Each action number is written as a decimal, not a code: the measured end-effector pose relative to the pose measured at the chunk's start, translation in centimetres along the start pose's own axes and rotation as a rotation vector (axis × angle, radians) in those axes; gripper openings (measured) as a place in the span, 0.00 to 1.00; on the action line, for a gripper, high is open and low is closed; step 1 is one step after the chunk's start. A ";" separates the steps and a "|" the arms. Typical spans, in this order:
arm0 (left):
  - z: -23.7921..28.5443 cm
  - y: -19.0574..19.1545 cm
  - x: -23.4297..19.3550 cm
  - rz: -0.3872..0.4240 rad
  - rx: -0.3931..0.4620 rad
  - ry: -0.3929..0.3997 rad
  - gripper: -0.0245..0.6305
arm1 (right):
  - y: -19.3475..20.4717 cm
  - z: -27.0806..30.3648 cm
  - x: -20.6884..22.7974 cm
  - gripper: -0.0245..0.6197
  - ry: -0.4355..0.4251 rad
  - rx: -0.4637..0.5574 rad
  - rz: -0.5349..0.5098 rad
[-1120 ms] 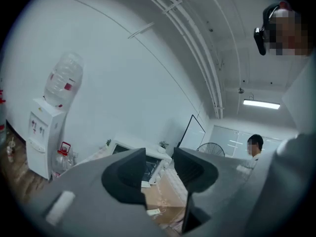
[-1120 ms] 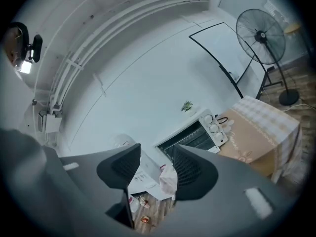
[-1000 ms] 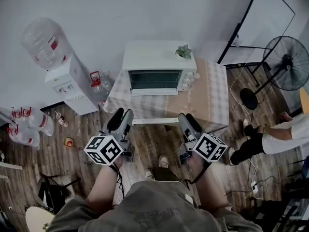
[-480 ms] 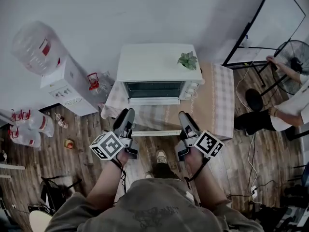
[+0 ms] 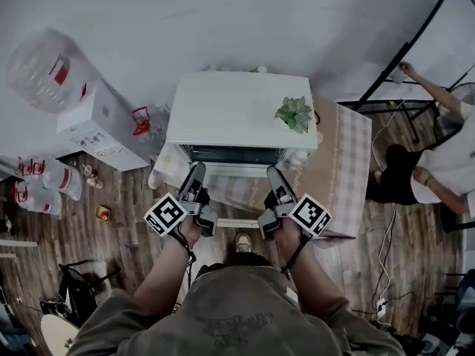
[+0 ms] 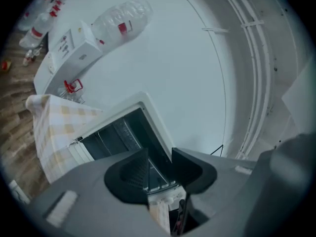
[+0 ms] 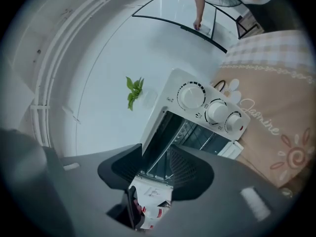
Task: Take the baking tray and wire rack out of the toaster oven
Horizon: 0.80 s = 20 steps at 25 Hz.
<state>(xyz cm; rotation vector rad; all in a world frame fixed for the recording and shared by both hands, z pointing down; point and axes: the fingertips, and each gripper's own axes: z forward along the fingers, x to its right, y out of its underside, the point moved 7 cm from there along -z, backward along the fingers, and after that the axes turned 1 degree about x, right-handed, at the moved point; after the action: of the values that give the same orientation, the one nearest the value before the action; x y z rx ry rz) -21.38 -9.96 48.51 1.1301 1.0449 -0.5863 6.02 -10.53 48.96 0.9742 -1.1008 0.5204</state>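
Observation:
A white toaster oven (image 5: 237, 113) stands on a checked-cloth table (image 5: 343, 173), seen from above in the head view. Its dark glass door (image 6: 116, 135) looks closed, with the handle along its lower edge (image 7: 231, 149). Thin bars of the wire rack (image 7: 190, 130) show through the glass; I cannot make out the baking tray. My left gripper (image 5: 197, 175) (image 6: 159, 158) and right gripper (image 5: 273, 176) (image 7: 155, 158) hover side by side just in front of the door. Both are open with nothing between their jaws and touch nothing.
A small green plant (image 5: 295, 113) sits on the oven's top right. Three control knobs (image 7: 215, 110) line the oven's right side. A water dispenser (image 5: 100, 124) with a big bottle (image 5: 41, 69) stands left. A person (image 5: 445, 150) bends by a black frame at the right.
The view has closed in on the oven, which now looks larger and more from above. Both grippers have moved forward to its front. The person at right has shifted.

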 end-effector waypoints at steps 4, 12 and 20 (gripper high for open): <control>2.4 0.9 -2.2 -0.082 0.042 -0.013 0.26 | -0.5 2.4 2.3 0.34 -0.005 -0.008 0.073; 6.0 2.2 -6.0 -0.199 0.102 -0.038 0.26 | -0.5 6.2 5.4 0.35 -0.024 0.015 0.147; 8.7 2.0 -6.4 -0.276 0.179 0.076 0.25 | -1.1 9.1 6.4 0.34 -0.063 0.116 0.200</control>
<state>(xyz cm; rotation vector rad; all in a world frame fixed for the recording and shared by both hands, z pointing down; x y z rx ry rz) -19.29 -18.10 55.63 1.1794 1.2434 -0.8756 4.90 -19.54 55.45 0.9913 -1.2436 0.7265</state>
